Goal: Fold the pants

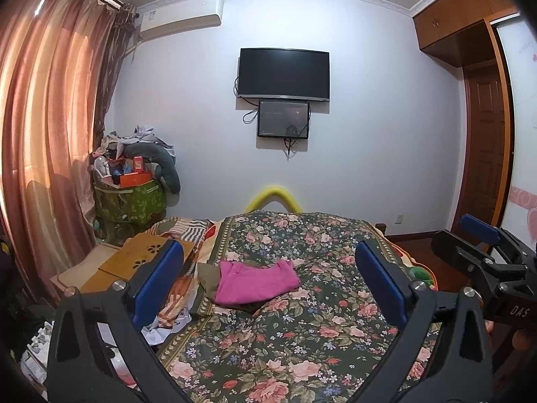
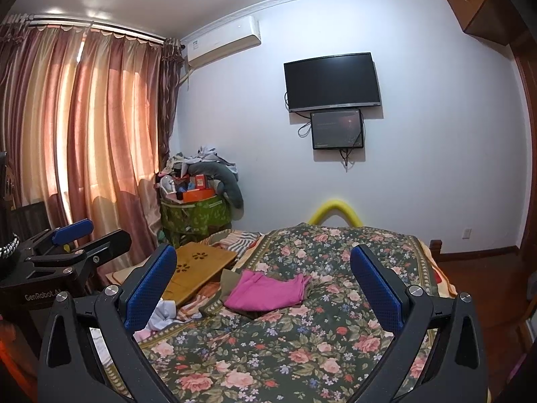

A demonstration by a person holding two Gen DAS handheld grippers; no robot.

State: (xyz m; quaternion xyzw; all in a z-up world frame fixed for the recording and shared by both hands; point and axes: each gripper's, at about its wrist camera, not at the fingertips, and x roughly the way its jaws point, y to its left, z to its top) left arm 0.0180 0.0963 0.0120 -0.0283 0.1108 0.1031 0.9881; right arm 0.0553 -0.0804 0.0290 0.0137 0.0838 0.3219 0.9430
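Both my grippers are up in the air over the near end of the bed right now, neither one holding anything. My left gripper (image 1: 268, 282) has its blue pads spread wide, nothing between them but open air, and my right gripper (image 2: 265, 285) is the same deal – fingers wide apart, empty. From the left wrist view I can see the right one off to the side, and it looks spread there too. The pink pants (image 1: 255, 282) are out ahead of both tools, lying on the floral bedspread (image 1: 302, 336) roughly mid-bed, already bunched into a compact folded-ish bundle, sitting on top of some olive-brown fabric (image 1: 206, 277) that pokes out on their window side. On that same side of the pants there's a wooden lap tray (image 2: 201, 268) with flower cutouts resting at the bed's edge, with striped bedding next to it. Past the pants, at the foot of the bed, a yellow foam arch (image 1: 273, 196) sticks up – and above that, on the wall, a dark TV (image 1: 283, 74) with a smaller screen (image 1: 283, 119) mounted right under it.
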